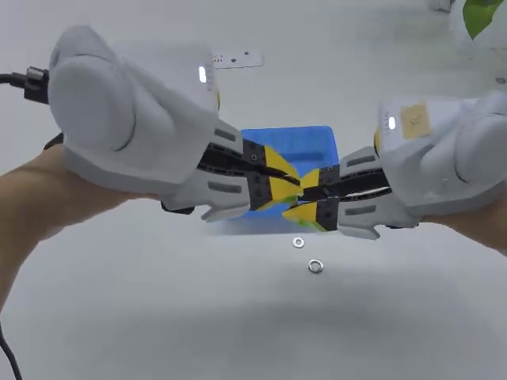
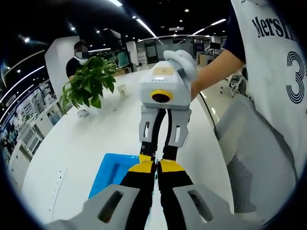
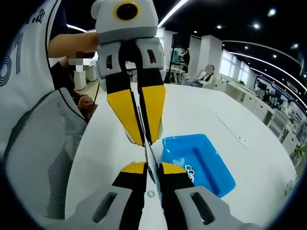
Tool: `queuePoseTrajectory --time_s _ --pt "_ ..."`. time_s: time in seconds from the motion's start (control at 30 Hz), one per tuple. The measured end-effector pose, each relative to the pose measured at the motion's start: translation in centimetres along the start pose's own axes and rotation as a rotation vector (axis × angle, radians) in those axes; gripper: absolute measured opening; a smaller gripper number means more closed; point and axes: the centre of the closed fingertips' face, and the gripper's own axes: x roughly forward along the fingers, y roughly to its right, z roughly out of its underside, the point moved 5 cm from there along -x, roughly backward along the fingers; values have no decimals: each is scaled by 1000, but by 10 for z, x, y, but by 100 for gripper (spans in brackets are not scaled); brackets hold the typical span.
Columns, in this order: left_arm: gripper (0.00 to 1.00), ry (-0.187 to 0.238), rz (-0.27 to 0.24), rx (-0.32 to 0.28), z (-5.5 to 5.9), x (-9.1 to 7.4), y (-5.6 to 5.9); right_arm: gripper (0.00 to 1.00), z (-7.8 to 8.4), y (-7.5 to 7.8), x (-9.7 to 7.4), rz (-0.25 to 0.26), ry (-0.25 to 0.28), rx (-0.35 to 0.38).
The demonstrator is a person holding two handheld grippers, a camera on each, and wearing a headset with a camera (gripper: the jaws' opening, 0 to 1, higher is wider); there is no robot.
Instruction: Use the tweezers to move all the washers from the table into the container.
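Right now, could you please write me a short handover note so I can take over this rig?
Left gripper and right gripper: fingers shut, tip to tip, both on the thin metal tweezers, near the blue plastic container.
Done: a few small metal washers lie in the container.
Left: two loose washers on the white table, one and another, to be moved into the container.

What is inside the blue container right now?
A few washers lie in the blue container. In the head view the left tool and right tool cover most of it.

white jersey (image 2: 268,72), "Mersh", "3" (cut off)
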Motion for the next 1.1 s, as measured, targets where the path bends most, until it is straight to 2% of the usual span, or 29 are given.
queuePoseTrajectory --time_s 0.4,0.63,0.87,1.1 --pt "6 19 -1 -46 2 0 20 11 7 -20 -5 -18 -7 11" --pt "6 34 11 -61 2 12 34 11 17 -31 -9 -25 -27 29" --pt "6 26 38 -74 5 22 44 11 30 -43 -12 -37 -39 52" --pt "6 8 68 -93 10 32 51 11 41 -49 -11 -45 -48 70"
